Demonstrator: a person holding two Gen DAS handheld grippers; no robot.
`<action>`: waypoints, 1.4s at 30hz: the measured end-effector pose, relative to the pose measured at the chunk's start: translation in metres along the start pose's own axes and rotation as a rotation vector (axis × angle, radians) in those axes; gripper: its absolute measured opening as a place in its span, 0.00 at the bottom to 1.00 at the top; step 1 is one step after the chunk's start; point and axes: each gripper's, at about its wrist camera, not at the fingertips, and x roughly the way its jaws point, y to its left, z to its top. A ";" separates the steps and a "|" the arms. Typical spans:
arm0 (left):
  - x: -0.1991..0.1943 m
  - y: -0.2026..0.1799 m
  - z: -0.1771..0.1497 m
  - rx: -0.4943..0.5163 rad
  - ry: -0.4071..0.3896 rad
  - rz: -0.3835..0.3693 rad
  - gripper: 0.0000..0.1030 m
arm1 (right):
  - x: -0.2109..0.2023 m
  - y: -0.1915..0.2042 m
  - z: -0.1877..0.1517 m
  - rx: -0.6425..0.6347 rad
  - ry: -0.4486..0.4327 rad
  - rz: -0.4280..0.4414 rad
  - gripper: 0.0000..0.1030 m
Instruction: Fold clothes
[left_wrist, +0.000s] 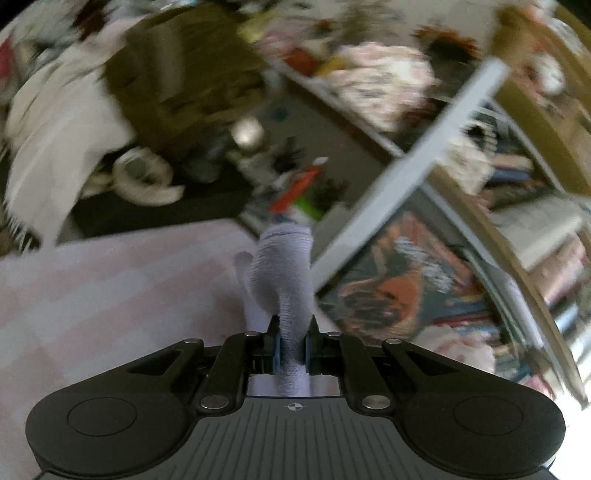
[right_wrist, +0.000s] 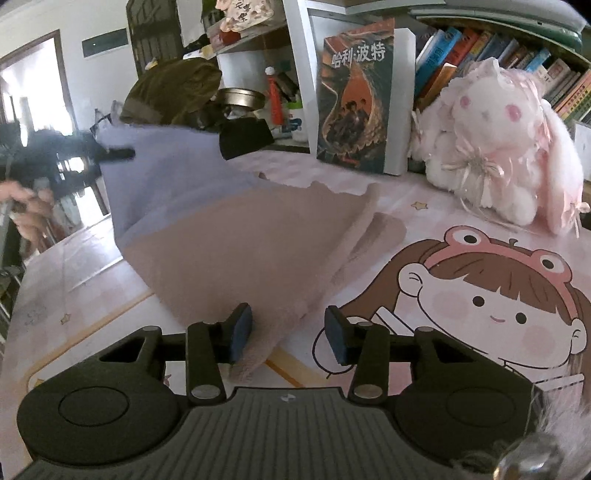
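clamping the towel (left_wrist: 284, 280), the left hand-held gripper (left_wrist: 292, 345) lifts it; the right hand-held gripper (right_wrist: 288, 332) gapes, books (right_wrist: 480, 48) shelved behind.

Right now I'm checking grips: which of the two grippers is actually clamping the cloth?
The left gripper: it is shut on a bunched lavender fold of the cloth. The right gripper is open, with only its left finger touching the pink end.

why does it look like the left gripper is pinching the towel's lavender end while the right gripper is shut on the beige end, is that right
Not quite. The left gripper does pinch the lavender end of the towel, but the right gripper is open: the right wrist view shows its jaws spread, with the beige corner lying beside the left finger, not clamped.
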 end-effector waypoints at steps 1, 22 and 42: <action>-0.002 -0.014 -0.001 0.037 -0.004 -0.020 0.09 | 0.000 0.001 0.000 -0.006 0.000 -0.003 0.40; 0.003 -0.156 -0.161 0.879 0.366 -0.207 0.52 | -0.003 -0.019 -0.001 0.116 0.007 0.063 0.42; 0.006 -0.078 -0.103 0.680 0.249 -0.160 0.28 | -0.016 -0.039 0.026 0.559 -0.113 0.271 0.63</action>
